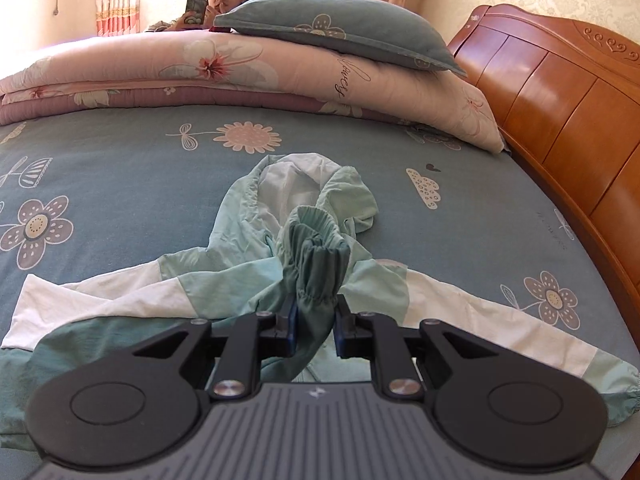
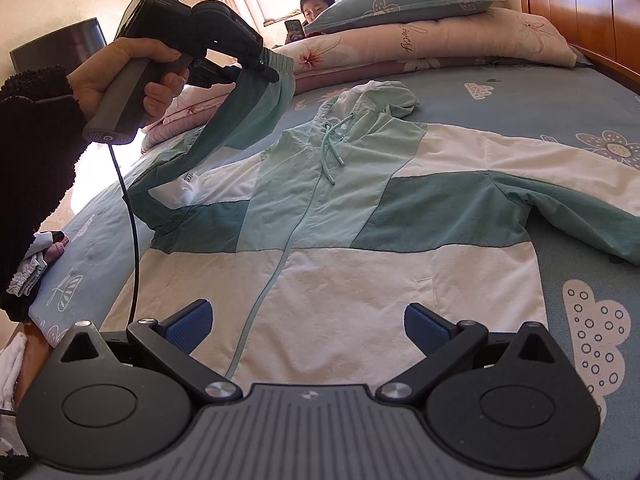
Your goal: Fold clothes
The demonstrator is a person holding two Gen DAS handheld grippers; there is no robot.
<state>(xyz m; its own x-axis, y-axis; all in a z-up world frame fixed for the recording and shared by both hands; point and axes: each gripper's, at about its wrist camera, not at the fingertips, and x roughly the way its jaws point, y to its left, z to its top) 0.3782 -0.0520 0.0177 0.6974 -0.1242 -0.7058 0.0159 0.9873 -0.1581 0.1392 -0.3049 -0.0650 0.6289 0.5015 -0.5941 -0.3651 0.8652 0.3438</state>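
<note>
Mint-green, teal and white, the hooded jacket (image 2: 340, 216) lies front-up and zipped on the blue flowered bedsheet (image 2: 552, 96). The left gripper (image 1: 315, 312) is clamped on the elastic cuff (image 1: 320, 264) of one sleeve — lifted above the bed. The right gripper (image 2: 307, 326) hovers over the white hem, jaws spread wide, holding nothing.

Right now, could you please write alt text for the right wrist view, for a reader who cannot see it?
A green-and-white jacket lies front-up on a bed, while the left gripper lifts one sleeve by its cuff. The right gripper hovers open over the hem. Behind, a pillow tops a folded quilt, and a person looks at a phone.
</note>
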